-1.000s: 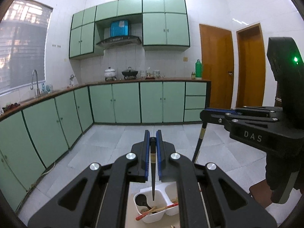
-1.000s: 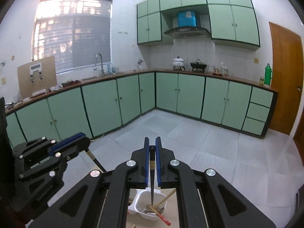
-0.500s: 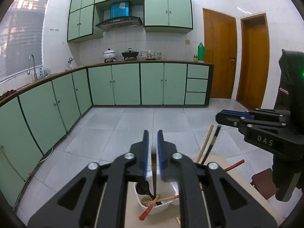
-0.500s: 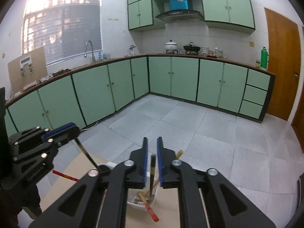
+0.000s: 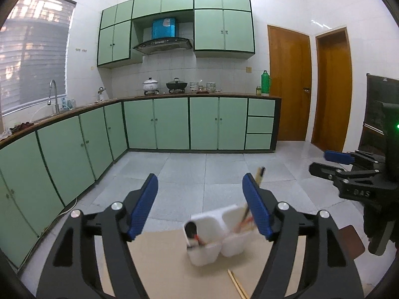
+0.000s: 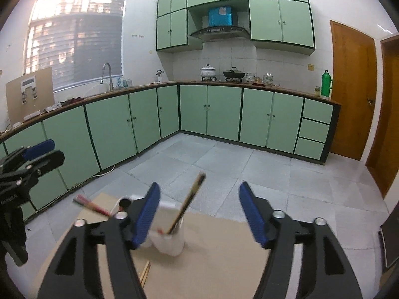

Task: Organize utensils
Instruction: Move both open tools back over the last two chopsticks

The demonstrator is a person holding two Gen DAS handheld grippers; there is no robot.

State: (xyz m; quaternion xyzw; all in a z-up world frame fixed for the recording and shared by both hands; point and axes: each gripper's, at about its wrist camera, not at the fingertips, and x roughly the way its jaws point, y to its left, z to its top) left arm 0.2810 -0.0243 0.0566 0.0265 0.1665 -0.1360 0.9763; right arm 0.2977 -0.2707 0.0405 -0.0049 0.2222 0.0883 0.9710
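On the tan table (image 5: 159, 261) stands a white two-part holder (image 5: 217, 234) with chopsticks (image 6: 187, 203) leaning in it (a bit blurry). Both the left gripper (image 5: 200, 199) and the right gripper (image 6: 197, 211) are opening wide, with nothing pinched between their blue pads (image 5: 142, 209).

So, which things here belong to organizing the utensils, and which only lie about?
Job:
- white two-compartment holder
- dark chopstick leaning in it
- red chopsticks in it
- wooden chopsticks on the table
- left gripper and right gripper, jaws opening, nothing between

Lying about:
- green thermos
- white pot
- black wok
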